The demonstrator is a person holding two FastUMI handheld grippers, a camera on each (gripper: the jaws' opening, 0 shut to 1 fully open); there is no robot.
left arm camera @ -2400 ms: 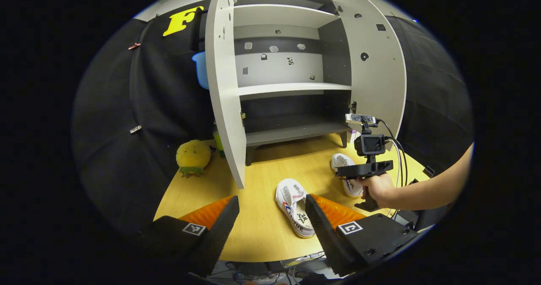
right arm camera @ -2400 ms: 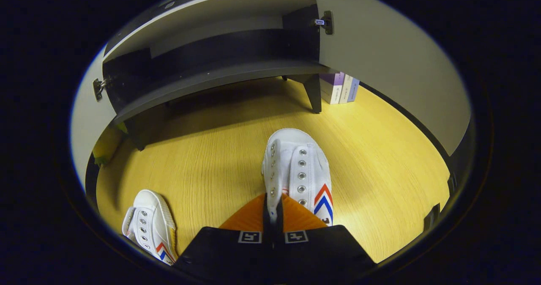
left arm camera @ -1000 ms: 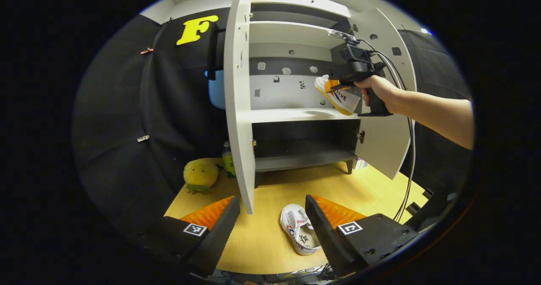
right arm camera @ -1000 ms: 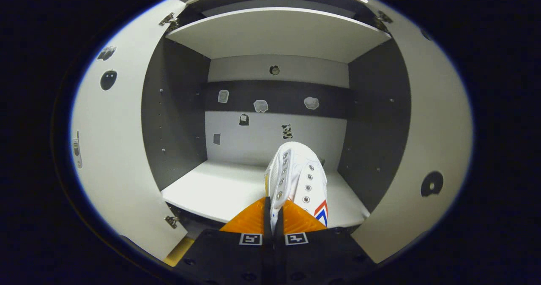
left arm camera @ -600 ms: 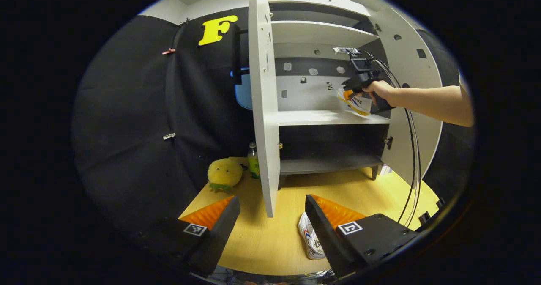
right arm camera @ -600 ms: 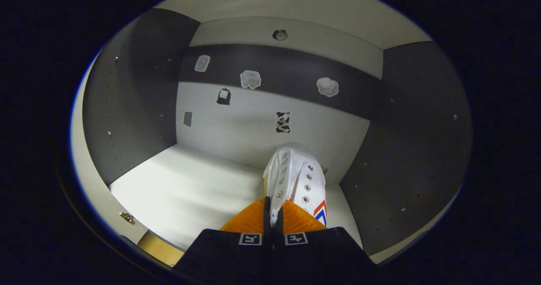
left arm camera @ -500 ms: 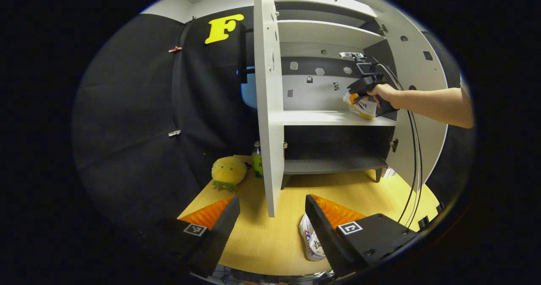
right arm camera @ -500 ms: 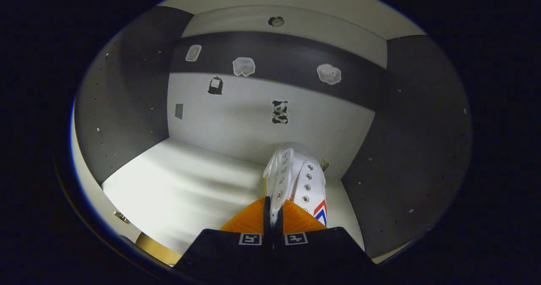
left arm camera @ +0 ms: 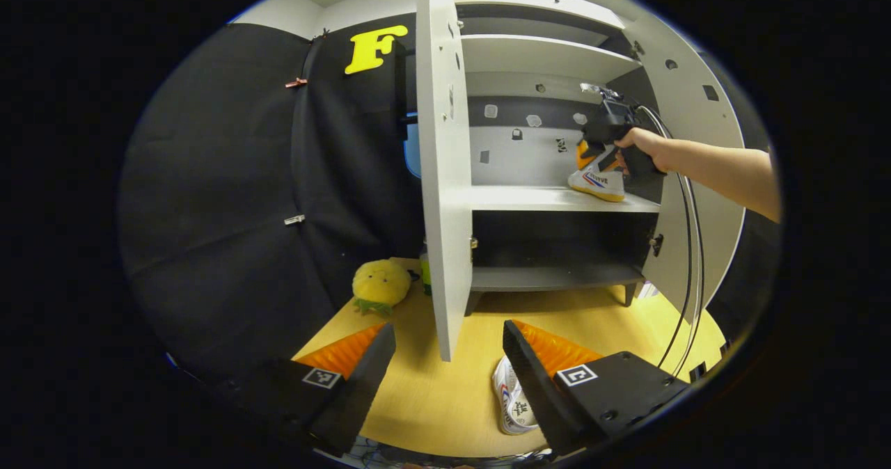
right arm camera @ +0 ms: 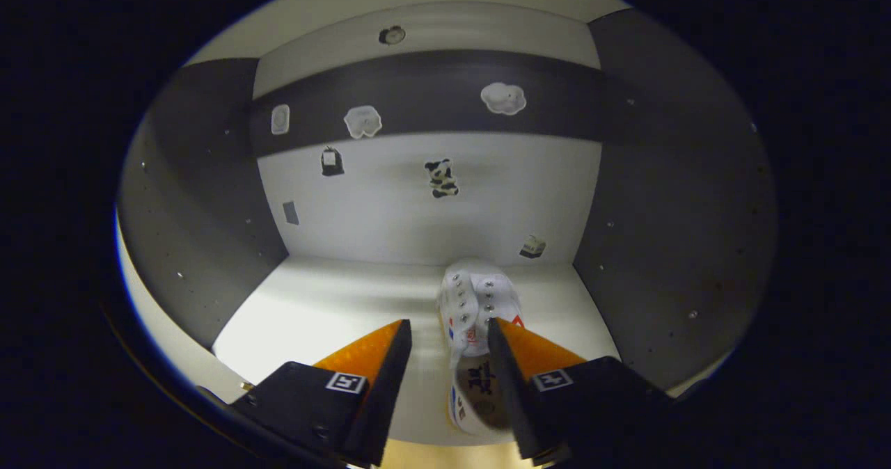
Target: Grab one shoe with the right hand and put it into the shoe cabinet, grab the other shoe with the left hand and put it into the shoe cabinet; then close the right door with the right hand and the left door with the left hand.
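Note:
One white shoe [right arm camera: 477,323] with red and blue stripes rests on the white middle shelf [right arm camera: 334,309] of the shoe cabinet, toe toward the back wall. My right gripper [right arm camera: 445,358] stands open around its heel, fingers apart from it. In the left gripper view the same shoe [left arm camera: 598,180] sits at the shelf's right end under the right gripper [left arm camera: 607,133], held by a hand. The other shoe [left arm camera: 514,403] lies on the yellow wooden table [left arm camera: 431,392], partly hidden by my left gripper's right finger. My left gripper [left arm camera: 445,371] is open and holds nothing.
Both cabinet doors stand open: the left door [left arm camera: 438,177] edge-on just ahead of my left gripper, the right door [left arm camera: 703,142] behind the arm. A yellow plush toy [left arm camera: 379,284] and a green bottle [left arm camera: 424,274] sit left of the cabinet. Cables [left arm camera: 686,246] hang from the right gripper.
My right gripper lowered the shoe onto the middle shelf and opened, letting it go. The left gripper view shifted slightly; the table shoe stays put.

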